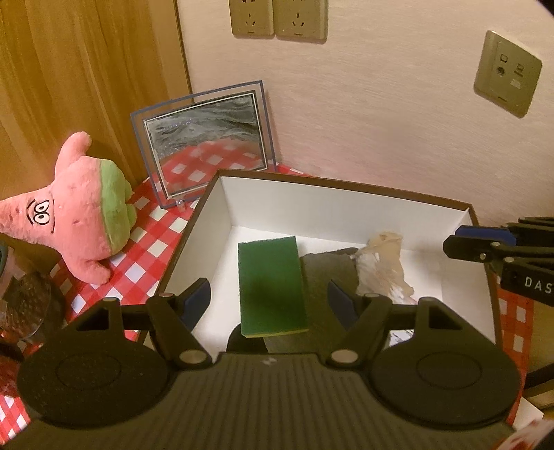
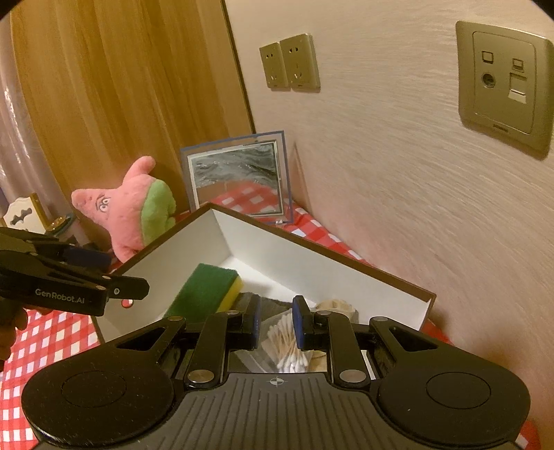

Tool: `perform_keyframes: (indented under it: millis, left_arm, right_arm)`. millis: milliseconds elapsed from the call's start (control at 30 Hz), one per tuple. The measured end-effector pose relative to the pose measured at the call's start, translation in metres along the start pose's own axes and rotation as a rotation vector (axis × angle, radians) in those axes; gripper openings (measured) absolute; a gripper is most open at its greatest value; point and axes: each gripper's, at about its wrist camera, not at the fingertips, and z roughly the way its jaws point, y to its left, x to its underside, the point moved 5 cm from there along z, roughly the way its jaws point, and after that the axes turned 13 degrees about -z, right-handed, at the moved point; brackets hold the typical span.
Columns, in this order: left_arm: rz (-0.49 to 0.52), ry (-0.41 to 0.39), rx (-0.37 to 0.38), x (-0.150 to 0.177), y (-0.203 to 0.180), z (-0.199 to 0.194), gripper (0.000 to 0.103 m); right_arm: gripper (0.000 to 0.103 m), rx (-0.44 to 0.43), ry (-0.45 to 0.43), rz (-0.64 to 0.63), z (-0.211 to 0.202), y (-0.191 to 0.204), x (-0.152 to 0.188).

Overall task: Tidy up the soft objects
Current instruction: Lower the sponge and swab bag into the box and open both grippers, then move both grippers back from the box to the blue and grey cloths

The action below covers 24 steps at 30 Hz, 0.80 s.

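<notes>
A white-lined box with a brown rim [image 1: 342,189] [image 2: 311,247] sits on the checked cloth. Inside lie a green and yellow sponge [image 1: 271,285] [image 2: 207,289], a dark grey cloth [image 1: 327,277] and a crumpled pale bag [image 1: 381,266]. A bag of cotton swabs [image 2: 287,341] lies under my right gripper. My left gripper [image 1: 268,299] is open and empty above the sponge. My right gripper [image 2: 276,323] is partly open and empty over the box; it also shows in the left wrist view [image 1: 484,247]. A pink star plush [image 1: 74,221] [image 2: 135,211] lies left of the box.
A glass picture frame [image 1: 204,145] [image 2: 239,174] stands against the wall behind the box. A wooden panel [image 1: 86,69] is at the back left. Wall sockets [image 1: 277,17] are above. A glass object [image 1: 24,304] sits at the left edge.
</notes>
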Motion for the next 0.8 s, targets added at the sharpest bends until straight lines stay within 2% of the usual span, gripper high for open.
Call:
perform_keyframes:
  millis: [367, 467, 500, 533, 600, 800]
  left_arm:
    - [-0.037, -0.028, 0.036, 0.016, -0.007, -0.037, 0.073]
    - [-0.053, -0.034, 0.039, 0.026, -0.005, -0.052, 0.073]
    - [-0.058, -0.037, 0.036, 0.029, -0.003, -0.058, 0.073]
    - [-0.064, -0.041, 0.034, 0.034, 0.000, -0.063, 0.073]
    - [-0.081, -0.044, 0.025, 0.044, 0.006, -0.075, 0.073]
    - [-0.153, -0.044, -0.015, 0.083, 0.028, -0.111, 0.073]
  right_arm:
    - [0.020, 0.008, -0.013, 0.022, -0.030, 0.003, 0.008]
    - [0.023, 0.009, -0.020, 0.043, -0.042, 0.003, 0.013]
    - [0.030, 0.008, -0.024, 0.046, -0.046, 0.004, 0.014]
    - [0.043, 0.005, -0.031, 0.049, -0.052, 0.005, 0.016]
    - [0.060, 0.003, -0.053, 0.057, -0.064, 0.008, 0.020]
    - [0.063, -0.051, -0.094, 0.037, -0.094, 0.033, 0.031]
